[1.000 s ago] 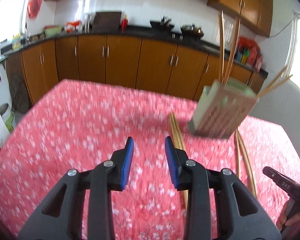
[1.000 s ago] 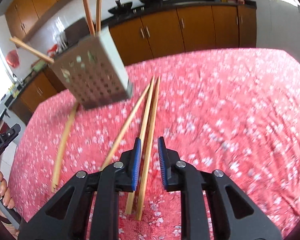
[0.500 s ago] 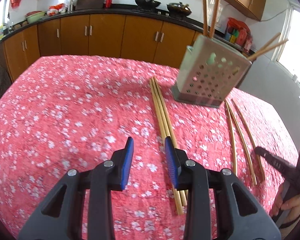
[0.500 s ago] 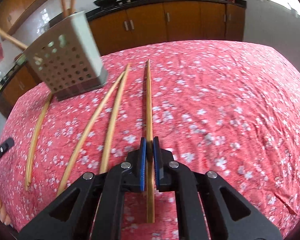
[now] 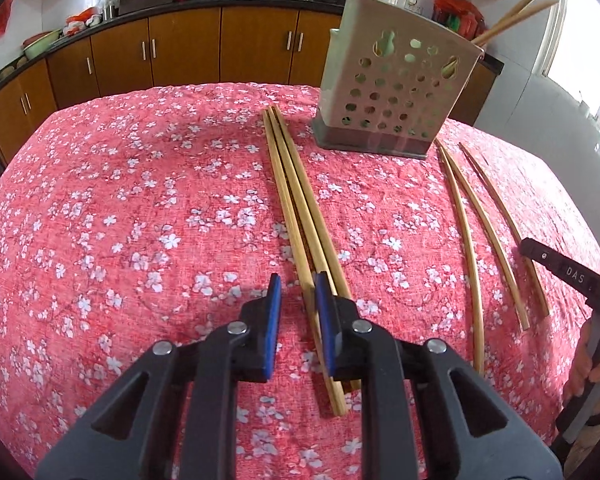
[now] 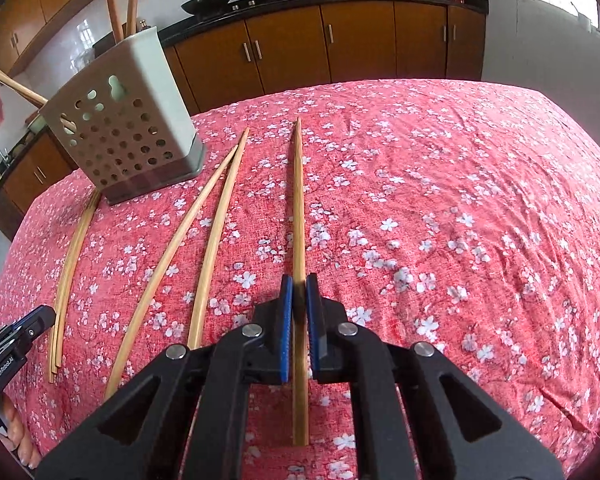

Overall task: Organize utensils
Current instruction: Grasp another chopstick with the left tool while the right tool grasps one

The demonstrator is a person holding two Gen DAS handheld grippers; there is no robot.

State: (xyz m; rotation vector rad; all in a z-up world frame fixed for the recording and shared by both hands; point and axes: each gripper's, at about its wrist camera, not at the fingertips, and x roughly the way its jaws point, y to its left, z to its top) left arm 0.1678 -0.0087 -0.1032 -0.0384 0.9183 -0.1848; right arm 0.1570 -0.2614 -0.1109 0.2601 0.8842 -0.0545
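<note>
A: What is the right gripper (image 6: 298,300) doing?

B: Its blue jaws are pinched tight on one chopstick (image 6: 299,216). The stick points away across the table (image 6: 460,200), which has a red flower cloth.

A: And the left gripper (image 5: 296,300)?

B: Its jaws are a little apart, holding nothing. They sit low over the near end of the bundle of chopsticks (image 5: 296,200); one stick passes between the jaws.

A: Where are the other sticks?

B: Two curved chopsticks (image 6: 204,240) lie left of the held one. Past them stands the holder with holes (image 6: 128,128), with more sticks poking out on top.
</note>
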